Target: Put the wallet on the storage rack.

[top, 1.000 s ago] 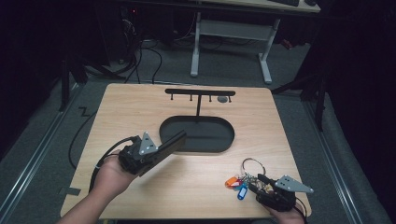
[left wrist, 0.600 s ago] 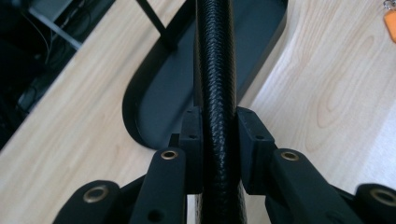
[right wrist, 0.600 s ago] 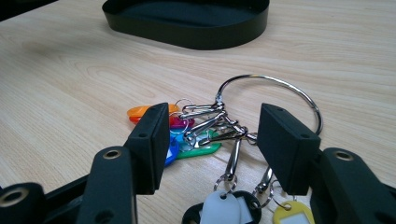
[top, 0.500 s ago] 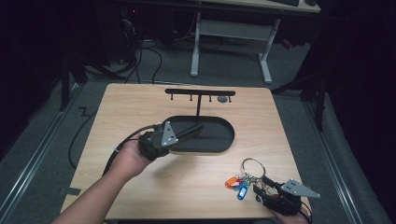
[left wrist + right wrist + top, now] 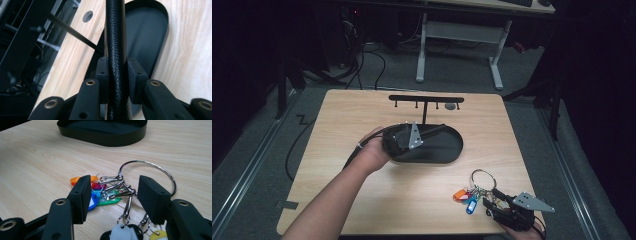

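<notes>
My left gripper (image 5: 428, 132) is shut on a long black textured object (image 5: 115, 32), held edge-up between the pads (image 5: 103, 72). It hovers over the left end of an oval black tray (image 5: 447, 150), which also appears past the jaws in the left gripper view (image 5: 147, 32). A bunch of keys (image 5: 472, 192) with coloured tags and a large steel ring (image 5: 160, 168) lies on the wooden table at the front right. My right gripper (image 5: 113, 195) stands open around the bunch's clips (image 5: 115, 187), the pads apart from them.
A black T-shaped hook rack (image 5: 426, 100) stands behind the tray, near the table's far edge. The oval tray (image 5: 105, 135) lies beyond the keys in the right gripper view. A hole (image 5: 87, 16) in the tabletop sits near the rack. A desk frame (image 5: 459, 35) stands on the floor beyond.
My left hand has carried the black object to the right and away, from the table's left part to over the tray's left end. The right gripper has stayed by the keys.
</notes>
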### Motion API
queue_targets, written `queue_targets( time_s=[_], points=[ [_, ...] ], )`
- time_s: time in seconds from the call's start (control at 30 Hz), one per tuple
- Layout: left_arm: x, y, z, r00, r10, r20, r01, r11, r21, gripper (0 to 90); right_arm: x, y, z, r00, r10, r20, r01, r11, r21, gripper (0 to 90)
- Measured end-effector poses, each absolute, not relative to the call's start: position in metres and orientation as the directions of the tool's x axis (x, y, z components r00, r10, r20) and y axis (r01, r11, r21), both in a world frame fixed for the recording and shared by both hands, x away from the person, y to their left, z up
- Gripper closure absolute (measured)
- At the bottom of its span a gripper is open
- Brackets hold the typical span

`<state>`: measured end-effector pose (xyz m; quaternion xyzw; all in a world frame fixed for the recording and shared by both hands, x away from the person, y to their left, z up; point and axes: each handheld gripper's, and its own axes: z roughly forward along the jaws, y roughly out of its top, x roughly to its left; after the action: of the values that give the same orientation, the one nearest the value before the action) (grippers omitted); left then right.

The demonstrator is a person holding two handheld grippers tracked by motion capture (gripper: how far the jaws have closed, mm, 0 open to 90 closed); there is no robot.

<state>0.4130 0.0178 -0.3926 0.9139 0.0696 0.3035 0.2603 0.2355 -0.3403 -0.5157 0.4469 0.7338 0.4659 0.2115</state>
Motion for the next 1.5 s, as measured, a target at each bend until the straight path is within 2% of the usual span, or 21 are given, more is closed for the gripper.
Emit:
queue_targets(
  time_s=[0.33,0.63,0.9,1.27,1.5],
  points=[
    [0.442,0.008,-0.415,0.805,0.239,0.542,-0.075,-0.867,0.493,74.5,0.239,-0.337,-0.517,-0.52,0.847,0.112,0.46,0.167,0.872,45.6],
    [0.47,0.005,-0.432,0.812,0.248,0.528,-0.063,-0.863,0.502,74.6,0.24,-0.338,-0.518,-0.519,0.845,0.129,0.47,0.157,0.869,45.8],
    [0.476,0.003,-0.441,0.82,0.234,0.522,-0.074,-0.862,0.502,74.4,0.24,-0.338,-0.519,-0.522,0.842,0.134,0.472,0.155,0.868,45.8],
    [0.475,-0.002,-0.451,0.832,0.187,0.522,-0.062,-0.904,0.424,73.3,0.239,-0.337,-0.518,-0.526,0.84,0.133,0.469,0.156,0.869,45.8],
    [0.474,-0.003,-0.453,0.842,0.193,0.505,-0.048,-0.904,0.425,71.2,0.24,-0.336,-0.519,-0.527,0.84,0.132,0.472,0.159,0.867,45.7]
  ],
)
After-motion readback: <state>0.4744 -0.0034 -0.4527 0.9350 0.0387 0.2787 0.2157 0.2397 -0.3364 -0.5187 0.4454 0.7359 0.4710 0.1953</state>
